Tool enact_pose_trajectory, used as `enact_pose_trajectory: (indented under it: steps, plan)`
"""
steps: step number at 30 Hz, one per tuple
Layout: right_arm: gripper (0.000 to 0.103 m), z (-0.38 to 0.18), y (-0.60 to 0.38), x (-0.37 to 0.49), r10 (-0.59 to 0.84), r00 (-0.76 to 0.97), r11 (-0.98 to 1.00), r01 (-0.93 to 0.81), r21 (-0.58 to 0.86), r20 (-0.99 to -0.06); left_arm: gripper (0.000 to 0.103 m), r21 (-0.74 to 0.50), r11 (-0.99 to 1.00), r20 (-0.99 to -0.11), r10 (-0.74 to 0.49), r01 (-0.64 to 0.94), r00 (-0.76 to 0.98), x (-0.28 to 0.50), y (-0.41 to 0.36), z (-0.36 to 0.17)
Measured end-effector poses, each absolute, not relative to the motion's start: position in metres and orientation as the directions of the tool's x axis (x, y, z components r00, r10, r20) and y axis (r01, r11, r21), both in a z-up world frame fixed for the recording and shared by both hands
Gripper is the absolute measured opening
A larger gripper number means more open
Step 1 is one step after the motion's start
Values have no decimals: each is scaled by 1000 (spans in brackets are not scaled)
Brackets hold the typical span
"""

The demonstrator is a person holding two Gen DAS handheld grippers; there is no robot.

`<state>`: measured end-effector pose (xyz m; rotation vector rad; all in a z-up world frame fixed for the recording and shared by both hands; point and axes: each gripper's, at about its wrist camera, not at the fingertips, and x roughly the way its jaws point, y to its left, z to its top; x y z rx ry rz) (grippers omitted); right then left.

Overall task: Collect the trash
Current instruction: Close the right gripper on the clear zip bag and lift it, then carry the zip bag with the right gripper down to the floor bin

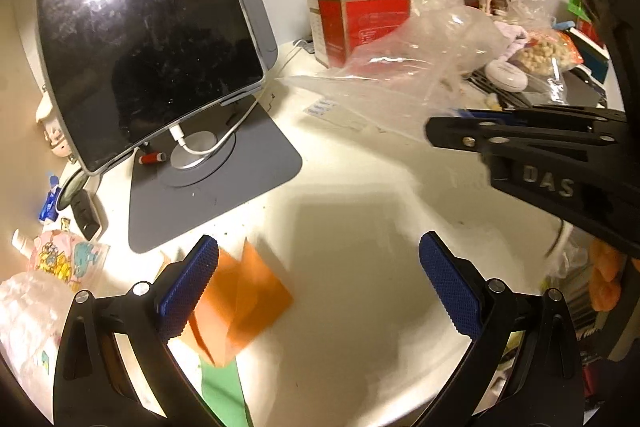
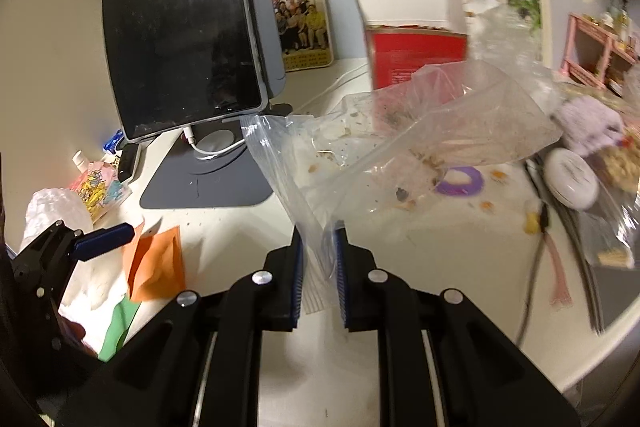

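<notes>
A big white desk (image 2: 240, 227) holds everything. A dark tablet (image 2: 180, 27) stands on a grey stand near the back left corner. A red and white box (image 2: 416, 55) stands at the back edge. The clear plastic bag (image 2: 420, 131) hangs over the middle of the desk, clenched in the right gripper (image 2: 319, 259). The left gripper (image 1: 316, 291) is spread wide with nothing in it, above an orange paper (image 1: 248, 295) near the front edge.

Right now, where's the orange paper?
In the left wrist view the orange paper lies on the white desk beside the left tongs' left pad, just below the grey tablet stand base, overlapping a green sheet.
</notes>
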<state>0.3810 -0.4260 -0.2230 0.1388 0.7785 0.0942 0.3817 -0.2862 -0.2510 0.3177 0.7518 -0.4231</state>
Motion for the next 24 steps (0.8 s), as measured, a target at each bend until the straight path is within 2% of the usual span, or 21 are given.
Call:
enact_pose_trajectory:
  steps: [13,24]
  plan:
    - [15,-197,-406,282,103,718,989,0,148,-689,98,112,850,-700,-300,515,648,300,-263,-231]
    - [15,-186,-351,223,118,721,989,-27,143,-682,98,124,855,-697,-287,504,657,239,-210,-225]
